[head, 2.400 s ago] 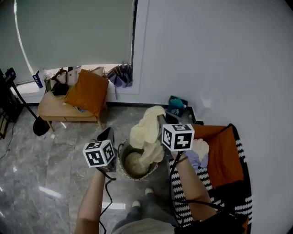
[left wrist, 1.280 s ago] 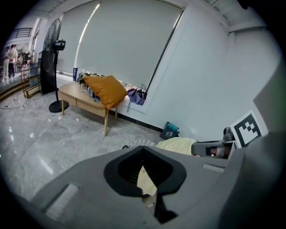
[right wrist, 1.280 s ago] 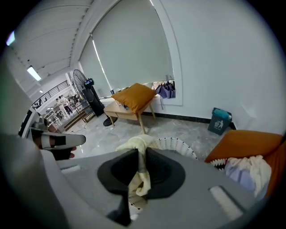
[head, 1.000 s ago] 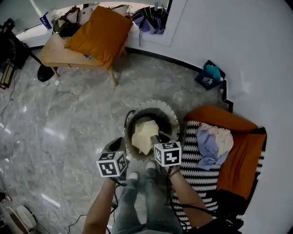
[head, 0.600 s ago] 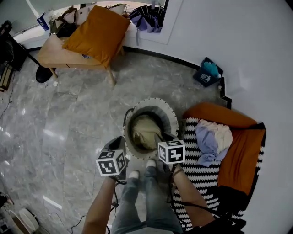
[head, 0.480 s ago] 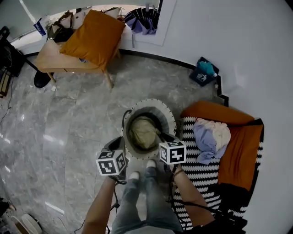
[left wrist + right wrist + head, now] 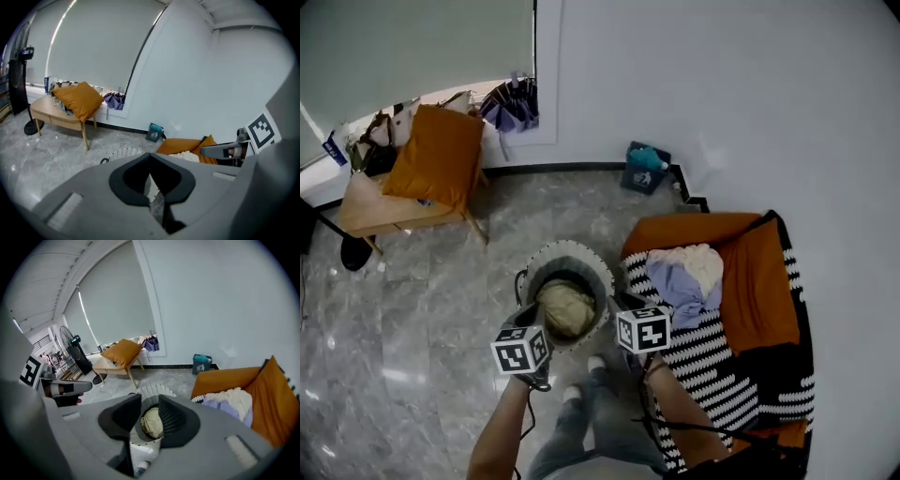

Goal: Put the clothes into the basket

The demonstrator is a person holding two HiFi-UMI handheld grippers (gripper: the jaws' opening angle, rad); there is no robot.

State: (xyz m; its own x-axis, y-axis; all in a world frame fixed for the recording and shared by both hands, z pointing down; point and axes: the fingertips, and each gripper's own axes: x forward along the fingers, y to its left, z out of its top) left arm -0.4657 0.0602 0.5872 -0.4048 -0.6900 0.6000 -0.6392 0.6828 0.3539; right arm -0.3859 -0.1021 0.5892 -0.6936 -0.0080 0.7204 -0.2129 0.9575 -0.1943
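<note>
While the basket (image 7: pixel 546 261) already holds one beige garment (image 7: pixel 566 307), we judge the task about a third done: one lilac garment (image 7: pixel 673 284) and one cream garment (image 7: pixel 698 258) lie on the orange sofa (image 7: pixel 759 281). Right gripper (image 7: pixel 149 399): jaws have just been opening, apart, nothing between. Left gripper (image 7: pixel 150 155): jaws pressed together, empty.

A glossy grey stone-look floor (image 7: pixel 422 309) is seen; soft cream cloth (image 7: pixel 566 307) is held in a round pale woven basket (image 7: pixel 553 251).
</note>
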